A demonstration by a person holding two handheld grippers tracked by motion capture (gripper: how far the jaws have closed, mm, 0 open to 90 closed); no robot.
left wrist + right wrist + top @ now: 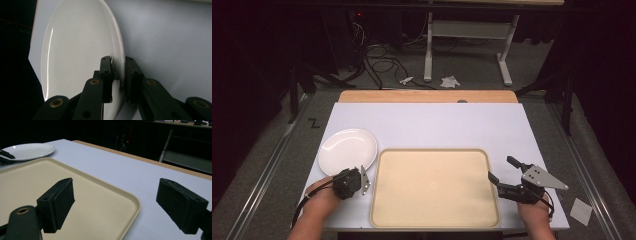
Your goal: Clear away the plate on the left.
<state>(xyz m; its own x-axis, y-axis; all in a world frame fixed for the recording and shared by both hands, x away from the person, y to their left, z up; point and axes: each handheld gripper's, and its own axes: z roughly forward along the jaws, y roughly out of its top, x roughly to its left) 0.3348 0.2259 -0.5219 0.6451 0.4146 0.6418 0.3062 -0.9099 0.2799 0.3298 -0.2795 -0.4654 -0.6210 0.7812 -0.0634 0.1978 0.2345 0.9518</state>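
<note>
2 grippers were in the high view, 1 at each near corner of the white table (pixel 427 122). Left gripper (pixel 362 176) sat at the near rim of a white plate (pixel 347 149), which lay on the table just beside the far-left corner of a beige tray (pixel 434 187). Tray was bare, centred at the near edge. Right gripper (pixel 501 171) hung just beside the tray's right rim, jaws spread wide, nothing between them. A hand (pixel 319 200) and forearm came in behind each tool.

Left gripper view: left gripper (pixel 118 78) straddled the plate (pixel 75 50) rim, 1 jaw over the inner face, 1 on the outer side. Jaws were narrow about the rim; actual contact could not be told.

Right gripper view: right gripper (pixel 120 205) stood wide apart and empty, 1 jaw over the tray (pixel 82 202) corner, the other over white table (pixel 120 170). Plate (pixel 28 150) lay beyond the tray, with the left gripper's black jaw tips at its rim.
</note>
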